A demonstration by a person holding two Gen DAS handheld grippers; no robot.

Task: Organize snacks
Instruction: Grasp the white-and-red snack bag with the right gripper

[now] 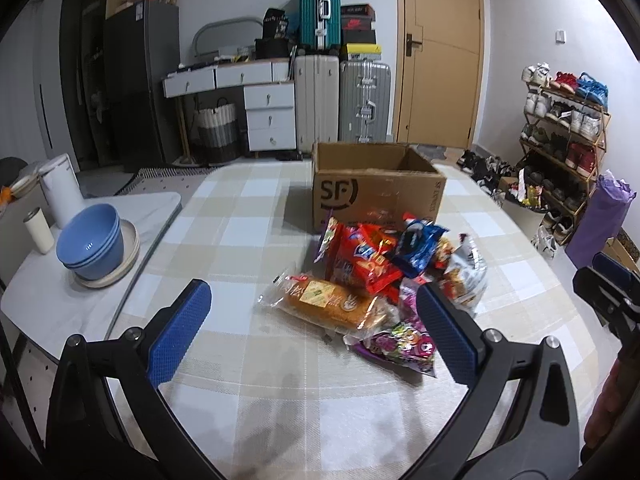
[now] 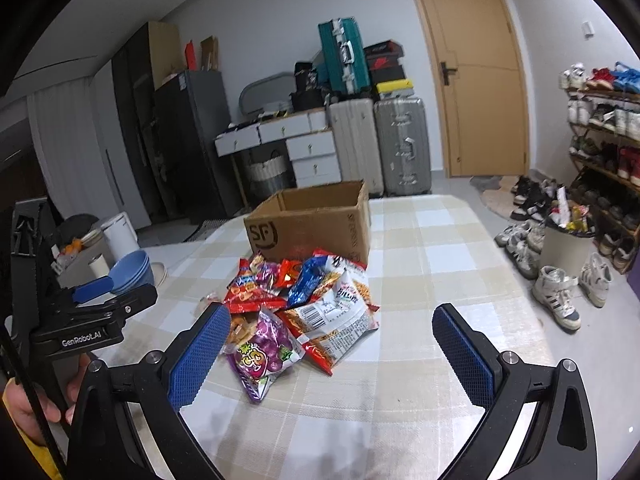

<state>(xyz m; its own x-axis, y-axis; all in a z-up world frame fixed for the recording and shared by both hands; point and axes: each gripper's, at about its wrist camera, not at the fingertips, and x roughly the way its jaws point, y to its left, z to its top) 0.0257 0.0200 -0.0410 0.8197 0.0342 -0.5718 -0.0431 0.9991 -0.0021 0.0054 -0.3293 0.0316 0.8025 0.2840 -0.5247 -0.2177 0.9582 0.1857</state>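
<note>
Use the cardboard box [image 1: 376, 184] as your reference. It stands open-topped on the checked counter [image 1: 248, 364], and nothing can be seen inside it from either view. The snack pile [image 1: 384, 276] lies directly in front of the box, on its near side, with the rearmost packets touching or almost touching the box wall.

Your left gripper [image 1: 312, 320] is spread wide and holds nothing; it hovers on the near side of the pile. Your right gripper [image 2: 328, 348] is also spread wide and empty, on the near side of the pile.

Handling notes:
- The bread loaf [image 1: 332, 300], in clear wrap, sits at the front left of the pile. It is likely soft and crushes easily. Grip it across the middle with light pressure.
- The purple candy bag [image 2: 260, 356] lies nearest you, in front of the pile. Expect slick film that slides; pinch a sealed edge.
- The white chip bag [image 2: 340, 312] and blue cookie pack [image 2: 308, 276] are probably light, puffy and crinkly. Take them by the crimped seam, not the inflated body.

Lift top packets first; lower ones are overlapped and may drag neighbours.
</note>
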